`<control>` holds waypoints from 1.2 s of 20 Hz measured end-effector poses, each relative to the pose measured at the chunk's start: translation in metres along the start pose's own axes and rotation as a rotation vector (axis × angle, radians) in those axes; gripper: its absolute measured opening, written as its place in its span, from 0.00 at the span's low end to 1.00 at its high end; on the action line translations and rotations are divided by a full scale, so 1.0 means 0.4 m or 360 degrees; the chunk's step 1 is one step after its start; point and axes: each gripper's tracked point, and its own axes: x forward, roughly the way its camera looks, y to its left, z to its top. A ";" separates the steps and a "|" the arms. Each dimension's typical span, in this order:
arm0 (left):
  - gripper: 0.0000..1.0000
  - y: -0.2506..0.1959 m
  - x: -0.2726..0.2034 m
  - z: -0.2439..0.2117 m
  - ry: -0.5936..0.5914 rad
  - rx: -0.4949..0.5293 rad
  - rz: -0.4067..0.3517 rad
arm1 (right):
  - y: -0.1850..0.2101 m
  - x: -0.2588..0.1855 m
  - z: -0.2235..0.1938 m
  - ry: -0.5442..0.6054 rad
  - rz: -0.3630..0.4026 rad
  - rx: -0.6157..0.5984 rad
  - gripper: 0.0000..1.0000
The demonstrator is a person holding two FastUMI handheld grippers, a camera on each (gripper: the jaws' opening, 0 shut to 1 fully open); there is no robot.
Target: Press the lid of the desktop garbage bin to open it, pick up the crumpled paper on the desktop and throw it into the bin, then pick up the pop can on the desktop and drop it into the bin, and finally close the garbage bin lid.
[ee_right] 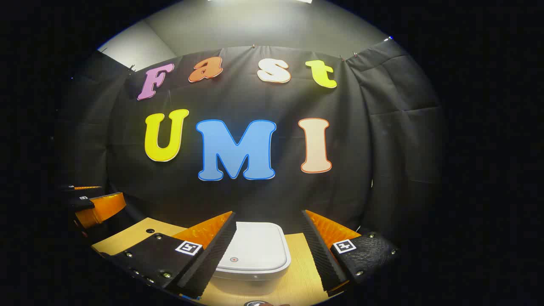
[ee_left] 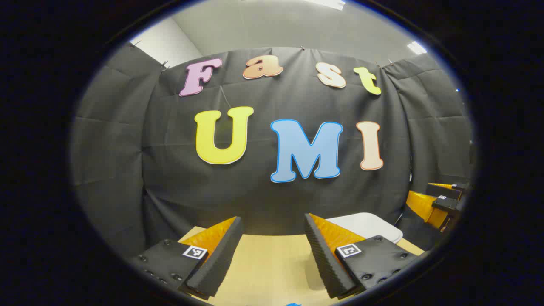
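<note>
Jaws on both the left gripper (ee_left: 272,250) and right gripper (ee_right: 270,248) gape, empty. Bin (ee_right: 254,251), lower centre on counter (ee_right: 304,280): rigid smooth lid, likely springy; press the marked spot.

bin lid (ee_right: 254,248): white and plain, with a small round red-ringed mark near the front edge; seen pale grey-white in the left gripper view (ee_left: 369,225).
bin body (ee_right: 246,284): white, shaded below the lid.
table (ee_left: 272,263): light yellowish wood with a faint straight grain; a small dark round hole is seen near its left edge in the right gripper view (ee_right: 149,230).
booth wall (ee_left: 263,195): black cloth, creased into broad squares.
room wall (ee_left: 168,42): pale grey-white above the cloth.
marker tags (ee_right: 188,247): black-and-white square patterns, seen on the gripper mounts.
</note>
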 end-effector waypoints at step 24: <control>0.95 -0.038 -0.011 -0.002 -0.0008 0.0037 -0.0041 | -0.020 0.003 0.006 -0.0006 -0.0008 0.0007 0.96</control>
